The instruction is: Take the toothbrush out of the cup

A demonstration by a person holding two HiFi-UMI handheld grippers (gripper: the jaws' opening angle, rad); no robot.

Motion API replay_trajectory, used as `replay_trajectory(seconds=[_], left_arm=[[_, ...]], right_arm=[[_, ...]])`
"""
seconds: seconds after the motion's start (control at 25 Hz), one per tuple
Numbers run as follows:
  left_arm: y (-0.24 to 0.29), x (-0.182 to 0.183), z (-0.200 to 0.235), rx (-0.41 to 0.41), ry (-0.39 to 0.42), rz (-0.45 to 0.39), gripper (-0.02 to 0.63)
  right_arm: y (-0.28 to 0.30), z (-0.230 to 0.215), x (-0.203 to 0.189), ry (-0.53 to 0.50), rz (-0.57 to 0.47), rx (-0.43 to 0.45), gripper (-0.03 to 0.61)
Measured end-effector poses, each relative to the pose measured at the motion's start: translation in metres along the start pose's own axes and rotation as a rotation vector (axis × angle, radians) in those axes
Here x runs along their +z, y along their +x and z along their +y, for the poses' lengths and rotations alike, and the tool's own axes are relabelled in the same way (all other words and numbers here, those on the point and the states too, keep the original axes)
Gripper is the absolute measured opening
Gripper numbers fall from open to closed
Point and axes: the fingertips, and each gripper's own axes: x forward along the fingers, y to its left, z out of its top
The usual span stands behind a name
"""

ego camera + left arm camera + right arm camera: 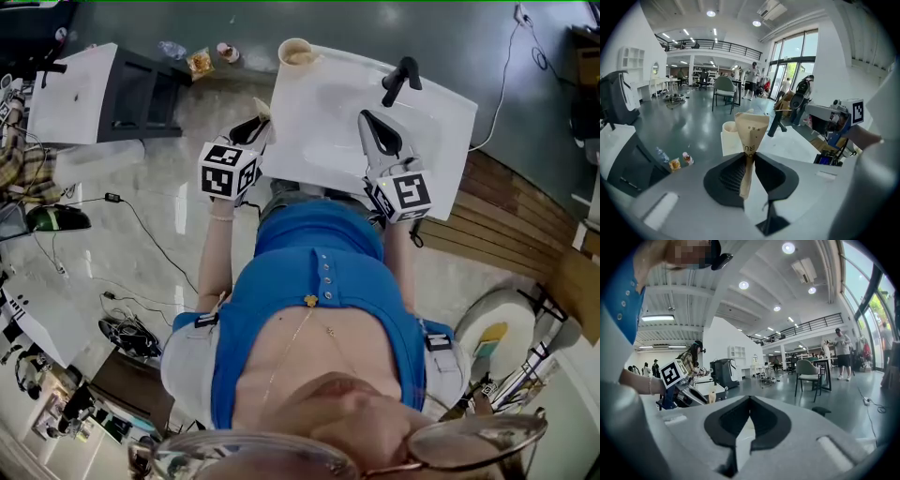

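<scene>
Blue buttoned top (319,272) fills the near field. Beyond it, the left gripper (749,157) clamps its matte black jaws on the toothbrush (751,129), flat in a tan paper sleeve. The right gripper (749,401) is clenched on nothing. Farther off, the pale round cup (295,52) stands on the far left corner of the glossy white basin (328,112).

Bright daylight from tall windows (794,51) and ceiling spots (711,13); fisheye edges bend and darken, floor (689,117) glares.
</scene>
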Motion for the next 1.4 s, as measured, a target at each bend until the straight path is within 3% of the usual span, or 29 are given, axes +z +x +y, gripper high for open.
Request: replay_trajectory(seconds=[0.2,0.36,1.16,1.4], left_arm=[[0.013,-0.023,-0.003,-0.057,-0.034,0.144,0.068],[0.027,-0.034,-0.001,-0.077,-0.052,0.203,0.069],[0.106,-0.058,0.017,-0.170,-0.258,0.247,0.063],[0.119,-0.064,0.025,-0.164,-0.307,0.245,0.063]], right_arm=[[-0.003,-0.003,-0.004,0.006,0.009,-0.015,0.002],[-0.007,-0.005,-0.005,0.011,0.012,-0.033,0.002],[-0.025,-0.031,-0.022,0.048,0.026,-0.183,0.002],[-0.028,-0.033,-0.025,0.055,0.032,-0.210,0.002]])
